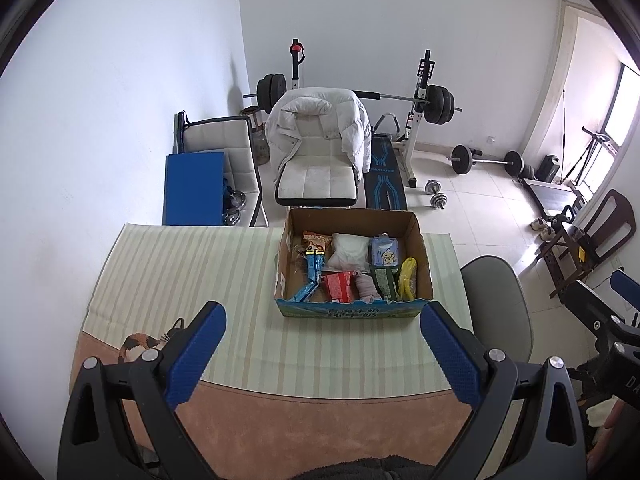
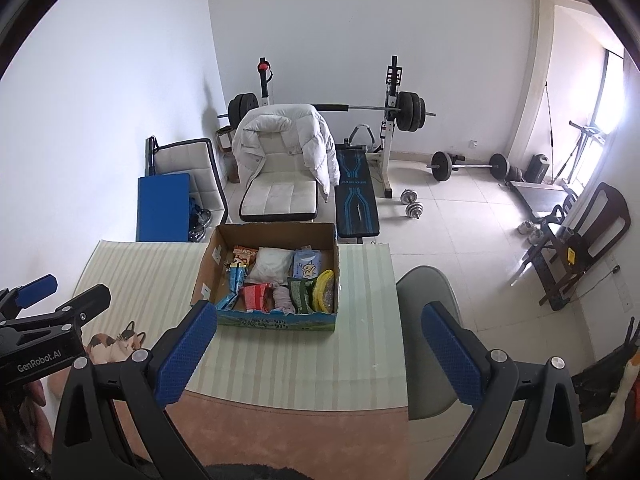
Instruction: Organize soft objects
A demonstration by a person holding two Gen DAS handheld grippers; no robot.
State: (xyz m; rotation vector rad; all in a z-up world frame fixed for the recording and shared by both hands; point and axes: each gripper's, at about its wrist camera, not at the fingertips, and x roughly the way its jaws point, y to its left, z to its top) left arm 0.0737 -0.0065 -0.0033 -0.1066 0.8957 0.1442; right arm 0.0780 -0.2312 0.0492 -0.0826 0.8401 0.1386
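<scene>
Both hand-held grippers hover above the near end of a striped table mat (image 1: 192,280), their blue-padded fingers spread wide and gripping nothing: the left gripper (image 1: 322,350) is seen from its own camera with the cardboard box (image 1: 423,256) ahead and slightly right of centre, while the right gripper (image 2: 318,350) looks on from farther right, its left finger's tip overlapping the box's (image 2: 208,268) near left corner in the picture. From the right wrist camera the left gripper (image 2: 48,300) shows at the frame's left edge, well apart from the box. Inside the open box lie the soft items, packed close together: a white pouch (image 1: 349,250) at the back centre, a pale blue packet with a cartoon figure (image 1: 385,252) beside it on the right, an orange snack bag (image 1: 316,242) on the left, long blue packets (image 1: 312,280) running toward the near left corner, a red pack (image 1: 338,286), a rolled pinkish cloth (image 1: 367,286), a dark green packet (image 1: 383,282) and a yellow bag (image 1: 408,282) along the near wall. Beyond the table stand a white chair draped with a puffy white jacket (image 1: 320,120), a barbell rack (image 1: 420,100) and a blue-and-black weight bench (image 1: 386,176); a grey chair (image 1: 496,304) sits at the table's right side.
</scene>
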